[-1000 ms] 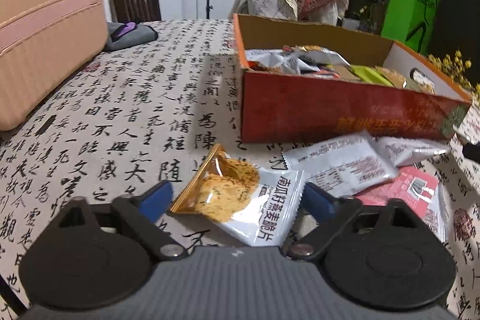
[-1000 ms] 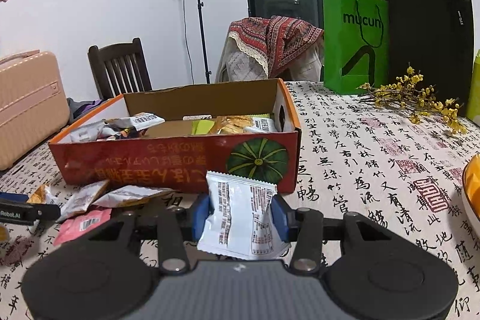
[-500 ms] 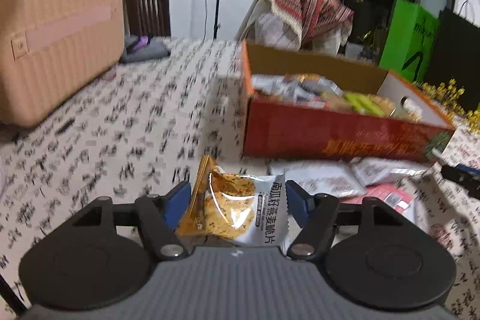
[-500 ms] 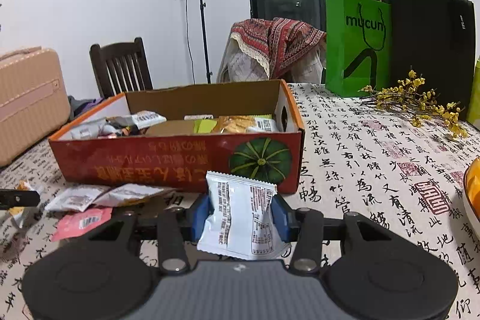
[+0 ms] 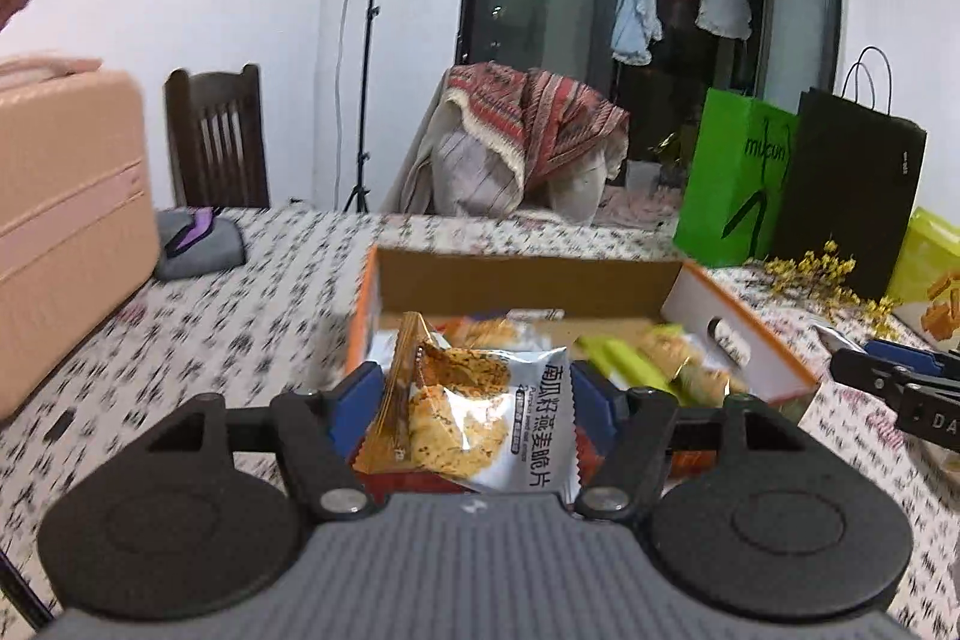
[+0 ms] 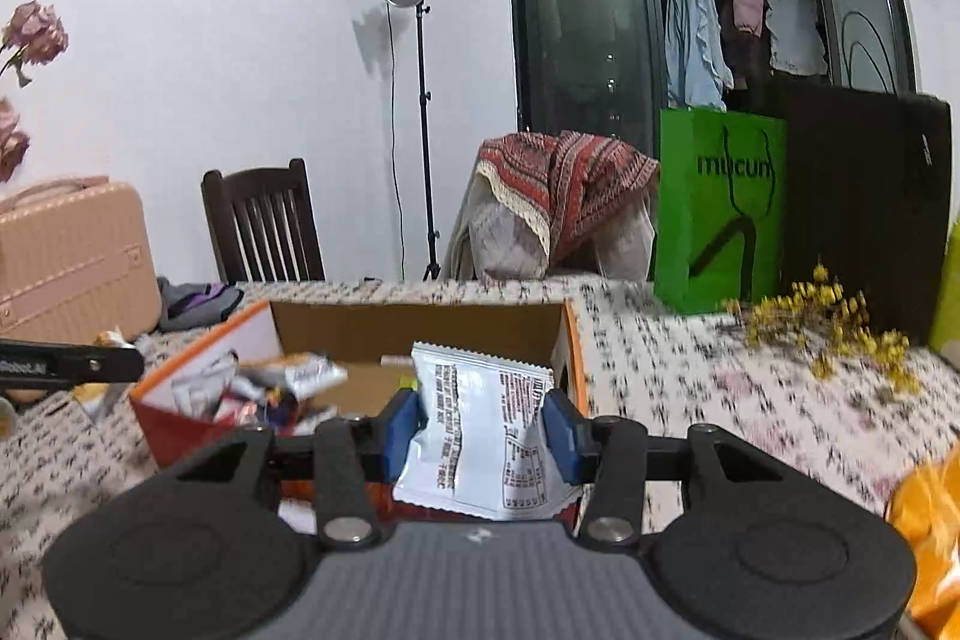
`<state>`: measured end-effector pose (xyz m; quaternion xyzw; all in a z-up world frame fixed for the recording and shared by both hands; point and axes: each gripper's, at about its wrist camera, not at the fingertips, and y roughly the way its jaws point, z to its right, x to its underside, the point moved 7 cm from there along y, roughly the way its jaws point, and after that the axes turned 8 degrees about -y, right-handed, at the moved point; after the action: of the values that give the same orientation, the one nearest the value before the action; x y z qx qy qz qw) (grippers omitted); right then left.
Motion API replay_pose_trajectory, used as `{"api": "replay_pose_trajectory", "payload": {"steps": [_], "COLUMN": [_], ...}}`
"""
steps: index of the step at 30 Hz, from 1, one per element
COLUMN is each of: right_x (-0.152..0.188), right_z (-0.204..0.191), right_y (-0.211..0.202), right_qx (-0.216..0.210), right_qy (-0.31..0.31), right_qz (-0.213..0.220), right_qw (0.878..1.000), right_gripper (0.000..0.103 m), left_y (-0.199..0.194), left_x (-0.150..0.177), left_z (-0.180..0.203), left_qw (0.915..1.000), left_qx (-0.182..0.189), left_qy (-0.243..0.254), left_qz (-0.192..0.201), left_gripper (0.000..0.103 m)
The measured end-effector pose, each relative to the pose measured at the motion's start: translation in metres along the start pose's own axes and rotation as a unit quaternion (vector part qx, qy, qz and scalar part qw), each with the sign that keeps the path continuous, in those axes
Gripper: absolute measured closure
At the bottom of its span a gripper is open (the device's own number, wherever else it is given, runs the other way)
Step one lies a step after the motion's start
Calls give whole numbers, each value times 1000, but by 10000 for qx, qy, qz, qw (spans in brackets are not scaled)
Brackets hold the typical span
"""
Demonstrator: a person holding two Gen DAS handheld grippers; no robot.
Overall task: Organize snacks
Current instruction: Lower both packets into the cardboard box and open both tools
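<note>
My left gripper (image 5: 477, 409) is shut on an orange-and-silver oat crisp packet (image 5: 468, 421) and holds it above the near edge of the red cardboard box (image 5: 516, 274), which holds several snack packets. My right gripper (image 6: 483, 427) is shut on a white snack packet (image 6: 480, 436) with printed text, raised over the right end of the same box (image 6: 414, 328). The right gripper's tip shows at the right edge of the left wrist view (image 5: 894, 382). The left gripper's tip shows at the left edge of the right wrist view (image 6: 72, 364).
A pink suitcase (image 5: 66, 220) stands at the table's left. A grey pouch (image 5: 198, 244) lies behind it. A green bag (image 5: 738, 178), a black bag (image 5: 852, 184) and yellow flowers (image 5: 834, 274) stand at the back right. An orange item (image 6: 930, 532) sits at the right.
My left gripper closed on the oat crisp packet, lifted it off the table and moved to the box. My right gripper rose with its white packet over the box.
</note>
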<state>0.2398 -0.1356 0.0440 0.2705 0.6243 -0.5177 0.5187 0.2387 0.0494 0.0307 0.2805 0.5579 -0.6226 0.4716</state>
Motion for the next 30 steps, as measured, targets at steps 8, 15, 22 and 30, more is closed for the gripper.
{"api": "replay_pose_trajectory", "payload": {"steps": [8,15,22,30], "right_x": [-36,-45,-23,-5], "right_z": [4,-1,-3,3], "right_y": [38,76,101,113], "right_qx": [53,119,271,45], "right_qy": [-4,81,-24,116], "right_qz": [3,-79,108,-114], "right_qw": [10000,9999,9996,9999], "right_gripper": [58,58,58,47], "left_y": [37,74,93,99], "left_x": [-21,-24,-15,-8], "left_z": [21,22,13,8], "left_qw": [9999,9990,9986,9990], "left_qx": [-7,-182,-418,-325], "left_qy": [-103,-366,-276,-208], "left_qz": [-57,-184,185,211], "left_gripper": [33,33,33,19]}}
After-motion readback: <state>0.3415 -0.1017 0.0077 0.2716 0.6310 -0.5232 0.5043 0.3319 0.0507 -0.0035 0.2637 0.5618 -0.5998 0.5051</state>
